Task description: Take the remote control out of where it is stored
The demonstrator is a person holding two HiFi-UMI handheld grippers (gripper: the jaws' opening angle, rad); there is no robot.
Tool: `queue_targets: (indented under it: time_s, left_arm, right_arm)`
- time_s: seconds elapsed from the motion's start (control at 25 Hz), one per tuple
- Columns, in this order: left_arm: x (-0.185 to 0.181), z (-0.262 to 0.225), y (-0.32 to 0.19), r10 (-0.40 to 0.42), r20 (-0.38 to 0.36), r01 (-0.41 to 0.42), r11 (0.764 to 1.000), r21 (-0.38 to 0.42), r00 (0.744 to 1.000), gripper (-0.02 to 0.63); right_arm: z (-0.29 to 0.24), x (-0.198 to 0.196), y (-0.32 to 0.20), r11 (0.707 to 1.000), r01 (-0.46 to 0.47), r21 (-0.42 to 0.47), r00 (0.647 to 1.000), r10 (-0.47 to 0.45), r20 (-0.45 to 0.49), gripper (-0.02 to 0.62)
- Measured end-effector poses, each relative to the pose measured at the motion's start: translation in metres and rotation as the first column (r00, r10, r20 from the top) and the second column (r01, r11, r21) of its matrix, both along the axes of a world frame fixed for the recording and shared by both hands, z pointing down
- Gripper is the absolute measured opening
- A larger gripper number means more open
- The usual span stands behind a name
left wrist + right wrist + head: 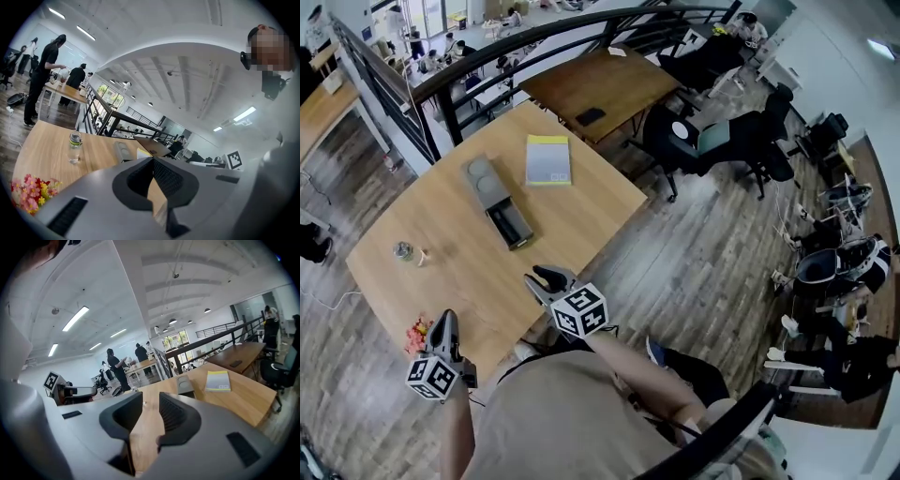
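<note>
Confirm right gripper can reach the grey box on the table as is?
Probably yes. The right gripper hovers at the near edge of the table, jaws apart and empty, and only bare wood lies between it and the grey box.

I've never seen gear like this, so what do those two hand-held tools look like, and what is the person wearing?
Each tool has a light grey body that ends in two dark, tapered jaws with ribbed inner faces. The left tool and the right tool each carry a white cube printed with black square markers. The person wears a greyish-beige top.
</note>
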State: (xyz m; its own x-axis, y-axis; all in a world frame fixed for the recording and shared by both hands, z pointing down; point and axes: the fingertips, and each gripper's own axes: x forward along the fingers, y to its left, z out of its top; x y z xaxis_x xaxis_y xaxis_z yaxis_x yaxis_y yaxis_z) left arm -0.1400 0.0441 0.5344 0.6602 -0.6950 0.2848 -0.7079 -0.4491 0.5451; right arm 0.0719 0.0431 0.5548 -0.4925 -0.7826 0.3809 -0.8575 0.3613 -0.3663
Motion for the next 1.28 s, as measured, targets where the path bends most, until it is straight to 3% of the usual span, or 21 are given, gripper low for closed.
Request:
queue_targets:
  time_s: [0.48,0.76,1.0,1.28]
  left_arm:
    - [0.019,0.006,0.014,0.115,0.037,-0.114,0.993,-0.025,0.993,0.005]
    - [0.043,0.010,0.012,0.166,0.062,-0.165,0.986,-0.024,0.984,0.005]
    - [0.062,0.011,0.003,0.136,0.076,-0.134,0.991,-0.027,0.988,0.005]
    - [0.066,0.020,-0.018,0.037,0.081,-0.033,0.998,-0.057,0.996,0.005]
  right_arm:
    - [0.006,0.023,0.034,0.988,-0.155,-0.003,0.988,0.155,0.019,0.104]
    - [0.011,0.038,0.044,0.985,-0.172,-0.020,0.985,0.172,0.028,0.109]
    - [0.020,0.051,0.028,0.992,-0.121,-0.044,0.992,0.122,0.014,0.109]
    - [0.033,0.061,-0.012,0.996,-0.030,-0.081,1.000,0.030,-0.006,0.110]
